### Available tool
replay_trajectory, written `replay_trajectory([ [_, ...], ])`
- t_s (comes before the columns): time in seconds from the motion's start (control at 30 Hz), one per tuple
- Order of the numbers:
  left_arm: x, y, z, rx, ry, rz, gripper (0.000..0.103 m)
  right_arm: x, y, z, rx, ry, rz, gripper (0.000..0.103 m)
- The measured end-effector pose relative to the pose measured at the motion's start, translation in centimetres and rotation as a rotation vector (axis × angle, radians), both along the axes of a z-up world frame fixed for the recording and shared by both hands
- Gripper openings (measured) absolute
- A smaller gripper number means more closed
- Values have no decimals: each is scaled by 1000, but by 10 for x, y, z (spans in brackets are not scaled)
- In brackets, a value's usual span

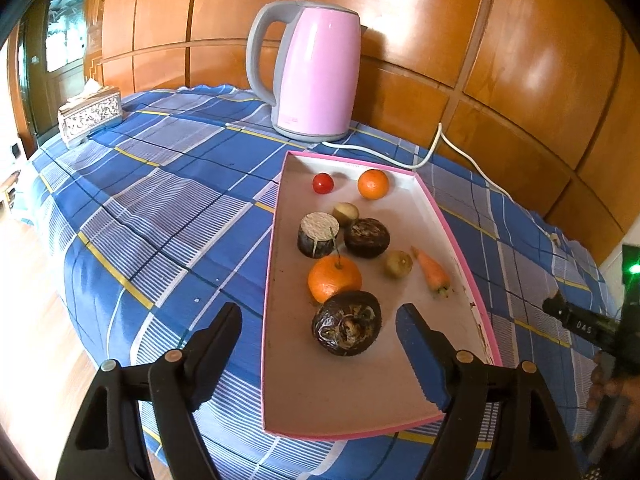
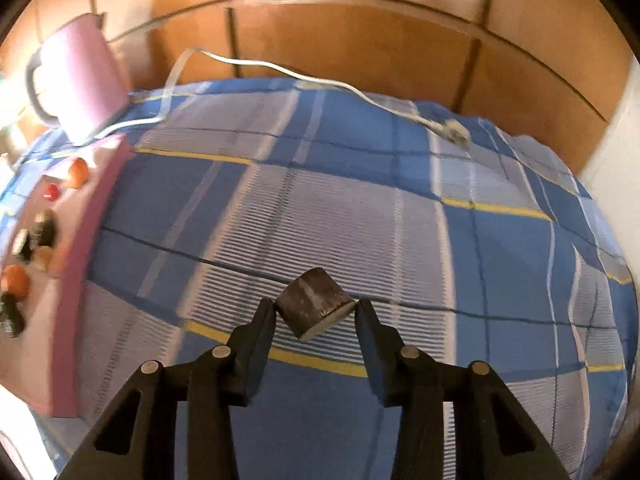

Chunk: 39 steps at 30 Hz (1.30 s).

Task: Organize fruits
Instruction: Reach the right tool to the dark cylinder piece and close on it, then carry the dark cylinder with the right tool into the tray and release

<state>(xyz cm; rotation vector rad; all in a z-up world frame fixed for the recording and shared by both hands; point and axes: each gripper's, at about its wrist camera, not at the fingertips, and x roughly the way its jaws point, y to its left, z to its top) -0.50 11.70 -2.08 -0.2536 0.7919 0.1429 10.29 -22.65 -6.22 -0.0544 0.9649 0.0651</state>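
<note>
Carrying a cut dark fruit piece (image 2: pixel 315 303) toward the pink tray (image 1: pixel 456 236).

My right hand-held gripper (image 2: pixel 316 308) is clamping the piece, tilted, above the checked cloth of the bench (image 2: pixel 360 200), angled steeply down; next I am judging it needs swinging left over the tray. My left hand-held gripper (image 1: pixel 318 320) is hanging spread apart, empty, over the near dark fruit (image 1: pixel 346 322) in the tray.

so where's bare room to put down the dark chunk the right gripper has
Near end of the pink tray, below the dark fruit, is bare. Its middle is crowded. Checked cloth beyond the right gripper is free too.
</note>
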Motion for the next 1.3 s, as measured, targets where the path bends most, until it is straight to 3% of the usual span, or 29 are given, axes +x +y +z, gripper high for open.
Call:
replay_trajectory([
  [0.37,-6,9,3,-2,-18,21,82,-1,98,39,149,-32,305,41],
  [0.53,-8,15,1,-10,-14,38,82,10,143,46,180,-30,393,41],
  [0.93,-8,19,-3,-6,-4,48,82,51,194,25,171,44,364,42],
  [1.07,-7,18,-3,-2,-1,46,82,48,200,21,160,49,375,49],
  [1.3,-9,11,2,11,-14,29,82,33,188,24,141,25,352,49],
])
